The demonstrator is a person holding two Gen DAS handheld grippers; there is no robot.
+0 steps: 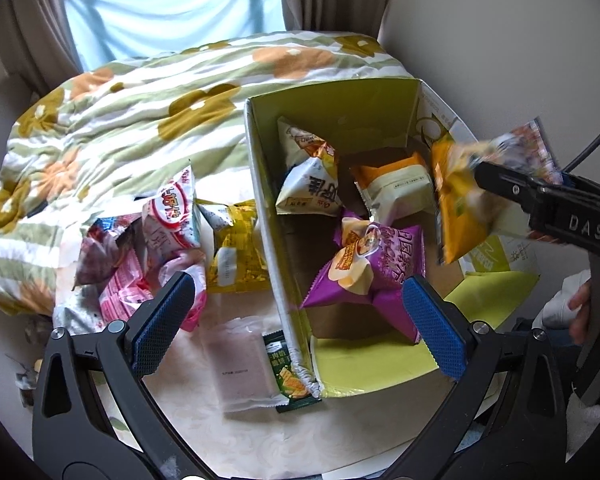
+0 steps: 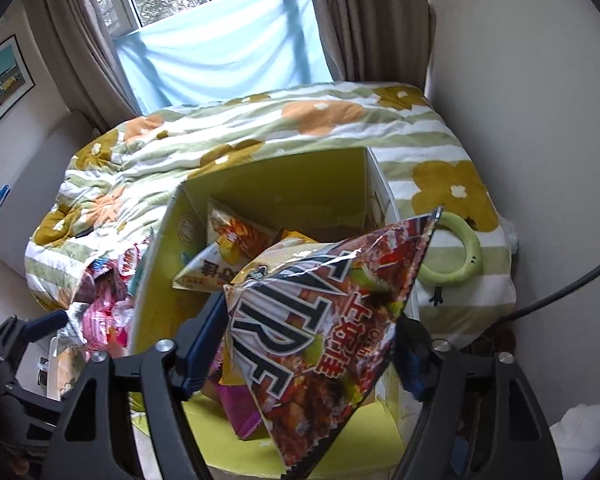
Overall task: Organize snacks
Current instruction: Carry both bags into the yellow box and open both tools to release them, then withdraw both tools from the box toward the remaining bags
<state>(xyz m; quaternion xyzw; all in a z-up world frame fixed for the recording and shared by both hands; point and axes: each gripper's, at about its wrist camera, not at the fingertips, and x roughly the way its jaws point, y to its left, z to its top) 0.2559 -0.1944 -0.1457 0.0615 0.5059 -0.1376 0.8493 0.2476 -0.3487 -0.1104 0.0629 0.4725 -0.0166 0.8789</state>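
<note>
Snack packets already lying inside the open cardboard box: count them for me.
3 visible: a white-and-orange pyramid packet at the box's far left, an orange-and-cream pillow packet far right, a purple pyramid packet nearest. Others may hide beneath.

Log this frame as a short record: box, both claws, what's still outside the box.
container: open cardboard box with yellow-green lining, several bags inside, including a purple foil bag
left claw: open, empty, over the box's near-left wall
right claw: red-and-black foil snack bag in its opening, above the box; grip unclear
outside box: pink foil bags and yellow foil bag, left of the box
backdrop: floral quilt
</note>
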